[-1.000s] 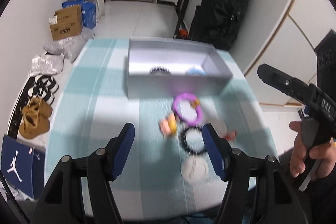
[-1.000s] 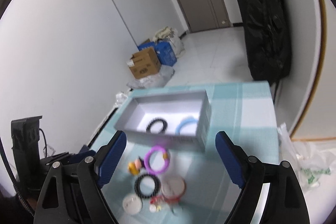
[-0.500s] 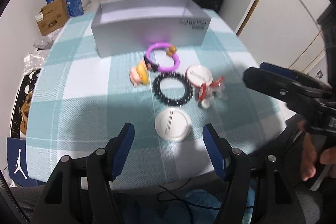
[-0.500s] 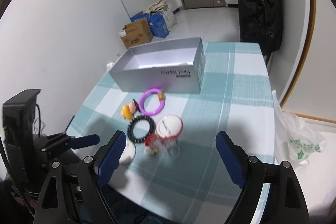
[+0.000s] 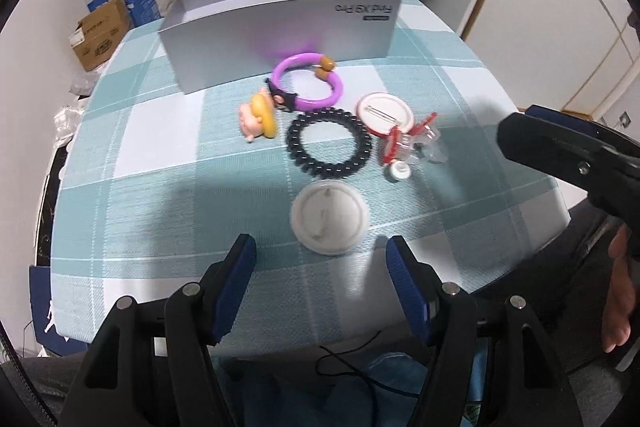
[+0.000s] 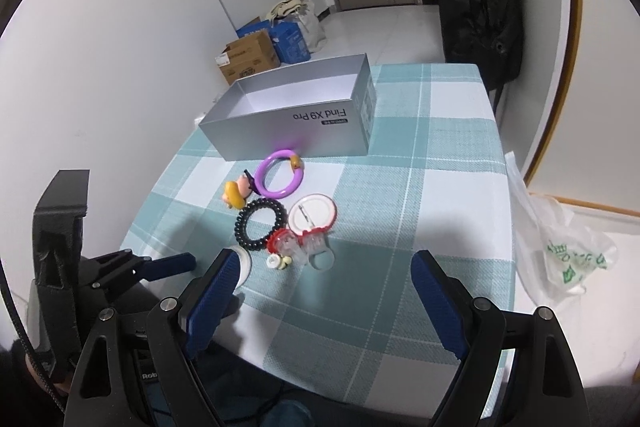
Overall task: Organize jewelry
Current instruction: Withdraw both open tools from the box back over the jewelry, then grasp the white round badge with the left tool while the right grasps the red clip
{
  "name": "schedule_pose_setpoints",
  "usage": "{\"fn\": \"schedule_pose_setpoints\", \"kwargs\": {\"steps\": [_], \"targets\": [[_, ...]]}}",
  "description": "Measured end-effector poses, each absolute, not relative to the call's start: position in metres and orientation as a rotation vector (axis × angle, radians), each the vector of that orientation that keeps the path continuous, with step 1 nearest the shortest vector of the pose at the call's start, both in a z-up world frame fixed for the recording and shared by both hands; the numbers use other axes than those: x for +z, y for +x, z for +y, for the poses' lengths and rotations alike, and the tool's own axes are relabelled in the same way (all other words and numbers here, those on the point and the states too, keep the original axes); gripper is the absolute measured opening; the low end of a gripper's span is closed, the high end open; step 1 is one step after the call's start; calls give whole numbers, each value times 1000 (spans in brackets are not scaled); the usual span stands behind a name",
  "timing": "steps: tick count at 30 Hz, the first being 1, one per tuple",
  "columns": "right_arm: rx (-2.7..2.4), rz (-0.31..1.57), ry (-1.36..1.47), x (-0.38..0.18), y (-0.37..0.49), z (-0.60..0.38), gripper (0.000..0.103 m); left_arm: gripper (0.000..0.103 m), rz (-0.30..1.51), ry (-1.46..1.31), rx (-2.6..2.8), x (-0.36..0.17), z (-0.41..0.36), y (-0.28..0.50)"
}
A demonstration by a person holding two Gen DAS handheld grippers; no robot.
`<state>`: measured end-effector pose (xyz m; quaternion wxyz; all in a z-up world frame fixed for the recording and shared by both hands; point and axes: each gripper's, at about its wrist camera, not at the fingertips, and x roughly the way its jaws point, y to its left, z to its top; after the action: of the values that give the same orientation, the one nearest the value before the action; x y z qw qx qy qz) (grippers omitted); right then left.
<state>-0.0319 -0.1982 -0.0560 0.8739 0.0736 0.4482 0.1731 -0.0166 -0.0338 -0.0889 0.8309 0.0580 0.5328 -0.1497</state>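
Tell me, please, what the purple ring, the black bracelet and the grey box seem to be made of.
purple ring: probably smooth plastic; it has an even, glossy colour.
black bracelet: round shiny beads, plastic or stone, I cannot tell which.
grey box: likely matte cardboard, with thin flat walls and printed lettering.

The grey box [image 5: 280, 27] hides its floor; the white badge [image 6: 242, 263] sits half-hidden behind the right claw [image 6: 326, 301].
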Motion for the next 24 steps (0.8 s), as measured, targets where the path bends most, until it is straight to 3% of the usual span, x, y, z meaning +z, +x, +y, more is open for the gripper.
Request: {"fn": "schedule_pose_setpoints", "kwargs": {"steps": [11,15,17,24], "targets": [[347,945,142,-59,-31,-196,88,62,1087,181,-295,-90,-39,-15],[347,946,146,-59,-30,-197,88,49,1100,152,-321,-89,-38,-12],[346,946,148,-59,-29,-197,88,37,1093,163,-335,-87,-40,-14],[340,950,167,-61,-26,-200,88,37,1113,144,-344,-85,-38,-8]]}}
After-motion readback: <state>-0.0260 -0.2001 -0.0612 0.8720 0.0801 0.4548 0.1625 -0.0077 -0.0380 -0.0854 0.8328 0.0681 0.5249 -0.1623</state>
